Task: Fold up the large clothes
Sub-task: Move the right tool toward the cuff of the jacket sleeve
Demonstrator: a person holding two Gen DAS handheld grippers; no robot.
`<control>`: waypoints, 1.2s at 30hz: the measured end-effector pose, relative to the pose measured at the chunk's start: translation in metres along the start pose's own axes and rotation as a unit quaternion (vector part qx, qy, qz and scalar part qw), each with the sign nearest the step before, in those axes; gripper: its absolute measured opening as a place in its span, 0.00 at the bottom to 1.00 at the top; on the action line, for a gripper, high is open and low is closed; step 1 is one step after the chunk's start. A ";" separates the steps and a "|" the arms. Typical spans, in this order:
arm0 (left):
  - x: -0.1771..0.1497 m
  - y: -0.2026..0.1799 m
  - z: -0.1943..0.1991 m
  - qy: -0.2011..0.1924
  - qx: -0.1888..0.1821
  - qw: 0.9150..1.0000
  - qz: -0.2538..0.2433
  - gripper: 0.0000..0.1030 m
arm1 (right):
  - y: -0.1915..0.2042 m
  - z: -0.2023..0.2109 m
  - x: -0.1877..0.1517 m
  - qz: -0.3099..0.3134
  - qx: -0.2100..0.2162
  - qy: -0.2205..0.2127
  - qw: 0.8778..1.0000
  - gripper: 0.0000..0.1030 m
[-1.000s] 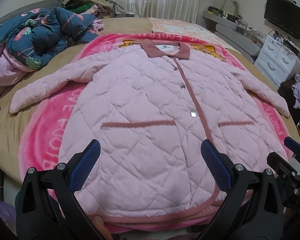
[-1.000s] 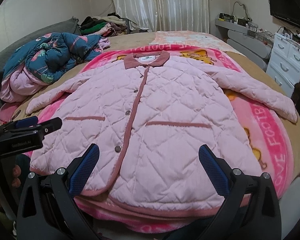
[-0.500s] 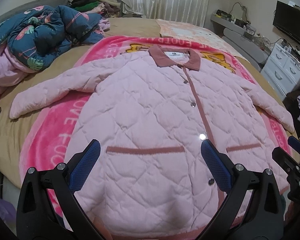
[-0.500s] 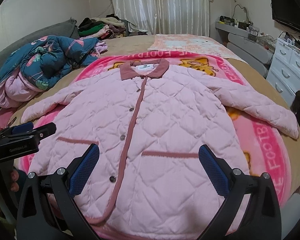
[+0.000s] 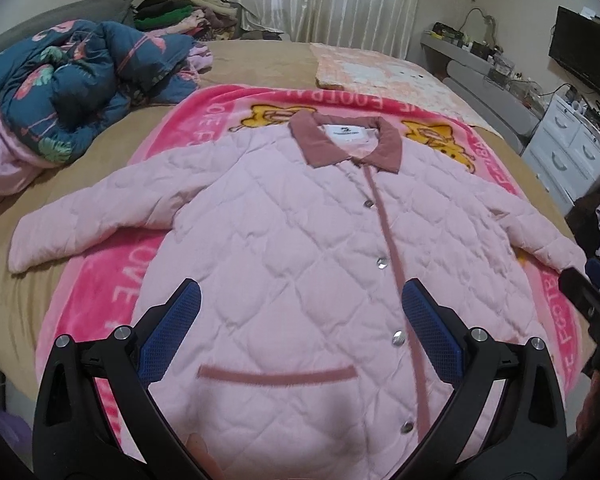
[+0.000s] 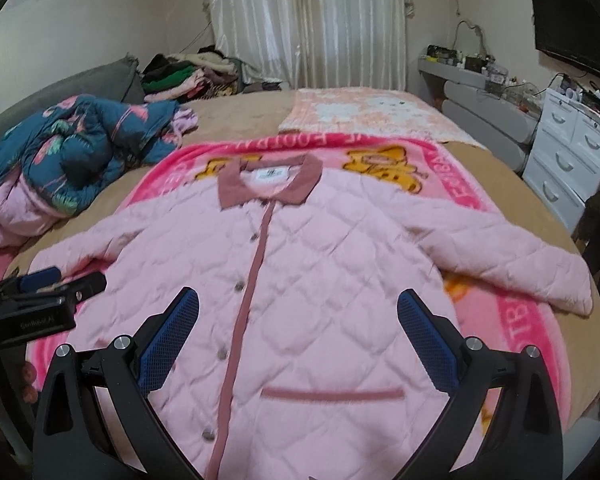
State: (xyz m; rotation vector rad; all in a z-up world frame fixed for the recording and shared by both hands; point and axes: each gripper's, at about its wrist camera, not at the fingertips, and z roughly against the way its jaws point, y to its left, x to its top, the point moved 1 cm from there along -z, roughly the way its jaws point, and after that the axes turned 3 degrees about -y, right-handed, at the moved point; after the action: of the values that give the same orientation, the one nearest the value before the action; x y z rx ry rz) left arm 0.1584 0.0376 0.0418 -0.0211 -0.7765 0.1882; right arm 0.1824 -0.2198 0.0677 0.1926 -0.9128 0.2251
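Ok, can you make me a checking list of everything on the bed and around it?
Surface: tan bed, with a pink blanket spread on it.
Job's things: pink coat lying flat, buttoned, sleeves out.
Clutter: blue quilt bunched up on the left; clothes pile at the back.
Grippers: left gripper open, right gripper open, both above the coat, holding nothing.
Cables: wires on the shelf.
Surroundings: curtains, white drawers, TV.

- A matt, quilted cloth is seen on the pink jacket (image 5: pixel 300 248).
- The blanket (image 5: pixel 100 304) appears fleecy.
- The gripper fingers (image 5: pixel 172 332) are padded with textured blue, probably rubber.
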 end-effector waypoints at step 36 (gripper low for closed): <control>0.077 -0.112 -0.129 0.040 -0.037 0.997 -0.063 0.91 | -0.215 -0.100 0.040 -0.199 -0.147 -0.003 0.969 0.96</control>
State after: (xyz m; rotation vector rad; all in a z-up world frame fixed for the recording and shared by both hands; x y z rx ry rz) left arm 0.3207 -0.0524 0.0128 -0.0488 -0.7029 0.0396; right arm 0.3405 -0.3954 0.0253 0.0968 -0.8821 -0.2823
